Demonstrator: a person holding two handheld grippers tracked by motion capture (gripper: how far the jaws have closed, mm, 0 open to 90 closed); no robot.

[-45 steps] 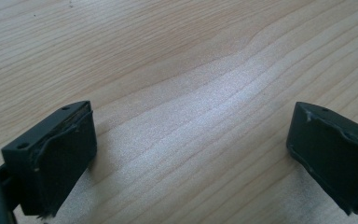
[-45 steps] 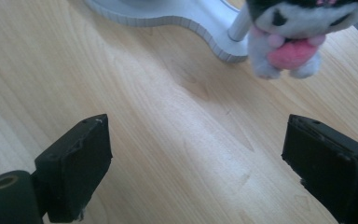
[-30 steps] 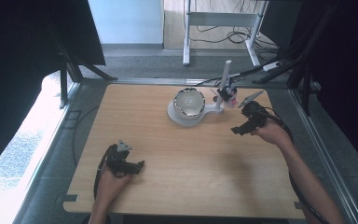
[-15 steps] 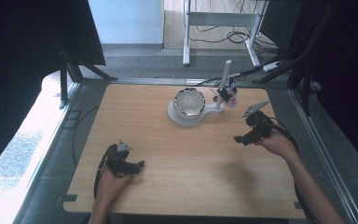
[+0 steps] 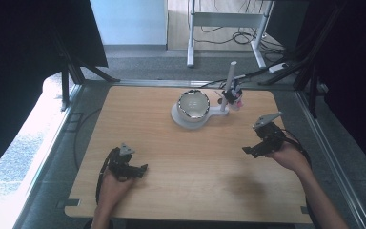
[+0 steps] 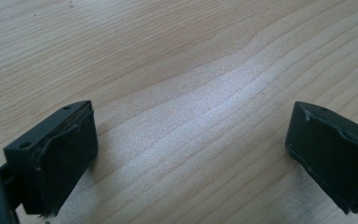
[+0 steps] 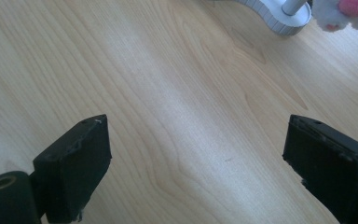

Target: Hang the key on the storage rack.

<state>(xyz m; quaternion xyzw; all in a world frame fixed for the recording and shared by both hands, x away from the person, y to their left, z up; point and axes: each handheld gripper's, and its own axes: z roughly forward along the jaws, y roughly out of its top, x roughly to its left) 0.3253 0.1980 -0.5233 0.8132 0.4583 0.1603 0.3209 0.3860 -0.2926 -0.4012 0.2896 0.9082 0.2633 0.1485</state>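
The right gripper (image 5: pixel 259 143) is being held wide open and empty near the table's (image 5: pixel 171 191) right edge, well apart from the white stand (image 5: pixel 205 116) carrying a bowl (image 5: pixel 194 105) toward the far edge. The left gripper (image 5: pixel 128 164) is being rested, jaws wide and empty, by the near edge.

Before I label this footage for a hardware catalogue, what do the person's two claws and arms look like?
Both are black handheld units. The left claw and right claw each end in two blocky black jaws faced with rough dark pads. A grey three-cornered plate tops the right one, a smaller one the left. A black cable loops from the left. The forearms are bare, with no sleeves in view.
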